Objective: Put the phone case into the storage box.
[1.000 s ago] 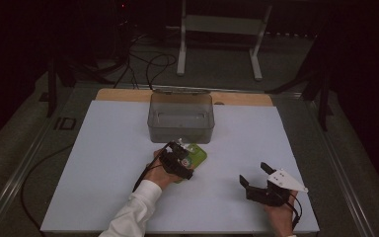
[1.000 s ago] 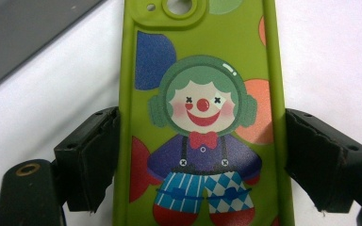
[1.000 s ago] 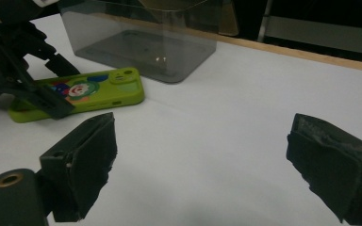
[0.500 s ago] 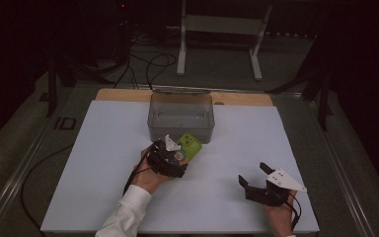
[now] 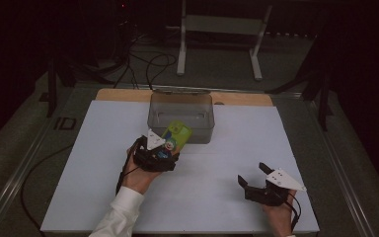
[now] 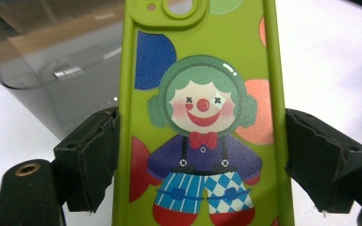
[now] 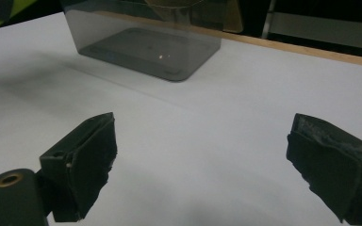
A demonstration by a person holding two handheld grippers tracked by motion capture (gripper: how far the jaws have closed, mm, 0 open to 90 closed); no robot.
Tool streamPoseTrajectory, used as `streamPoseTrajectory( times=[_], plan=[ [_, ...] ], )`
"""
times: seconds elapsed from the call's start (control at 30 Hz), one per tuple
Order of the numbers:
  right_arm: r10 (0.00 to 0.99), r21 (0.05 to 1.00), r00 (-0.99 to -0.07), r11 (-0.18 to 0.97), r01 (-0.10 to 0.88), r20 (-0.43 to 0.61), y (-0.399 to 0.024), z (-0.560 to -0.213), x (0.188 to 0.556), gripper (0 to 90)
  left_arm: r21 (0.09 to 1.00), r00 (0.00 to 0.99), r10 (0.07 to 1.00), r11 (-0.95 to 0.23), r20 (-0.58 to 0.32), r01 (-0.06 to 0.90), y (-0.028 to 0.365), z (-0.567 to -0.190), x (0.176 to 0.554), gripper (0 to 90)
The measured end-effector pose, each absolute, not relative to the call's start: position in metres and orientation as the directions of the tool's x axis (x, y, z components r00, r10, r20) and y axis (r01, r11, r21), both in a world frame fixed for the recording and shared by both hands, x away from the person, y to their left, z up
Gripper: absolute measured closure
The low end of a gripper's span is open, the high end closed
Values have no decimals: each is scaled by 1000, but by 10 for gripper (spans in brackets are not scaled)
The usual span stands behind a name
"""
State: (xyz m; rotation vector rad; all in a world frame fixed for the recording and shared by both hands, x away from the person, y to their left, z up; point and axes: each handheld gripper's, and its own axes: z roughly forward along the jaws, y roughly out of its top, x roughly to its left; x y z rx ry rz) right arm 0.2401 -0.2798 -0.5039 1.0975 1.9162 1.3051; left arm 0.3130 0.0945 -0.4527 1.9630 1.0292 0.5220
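Dark surroundings are seen around a white table top (image 5: 217, 197) in the high view, with a wooden strip along its far edge and a metal stand on the floor at the upper middle of the frame. At the centre of the frame a clear grey plastic box (image 5: 181, 116) is seen standing on the table. Just below and left of it, the left gripper (image 5: 162, 150) is held in a hand with a white sleeve, and a green phone case (image 5: 176, 137) is clamped between its jaws, its far end lying over the box's near wall. At the lower right, the right gripper (image 5: 254, 174) is held low over the table, its jaws spread wide with nothing between them.

In the left gripper view, the phone case (image 6: 202, 113) is shown upright in the middle of the frame, printed with a clown and coloured dots; both long edges are pressed by the black pads (image 6: 92, 157). The box (image 6: 52, 56) is seen at the upper left.

In the right gripper view, bare white table (image 7: 202, 150) is seen between the widely parted pads (image 7: 87, 160), and the box (image 7: 146, 37) stands at the upper middle.
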Motion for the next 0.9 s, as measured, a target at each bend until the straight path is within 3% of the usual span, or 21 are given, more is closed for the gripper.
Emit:
streamPoseTrajectory(
  times=[0.43, 0.9],
  plan=[
    [843, 935, -533, 132, 329, 68, -274, -491, 245, 89, 893, 533, 846, -225, -19, 390, 108, -443, 306, 159],
    [784, 939, -615, 142, 313, 87, -234, -464, 269, 89, 914, 533, 846, -199, -21, 352, 108, -442, 303, 159]
  ],
)
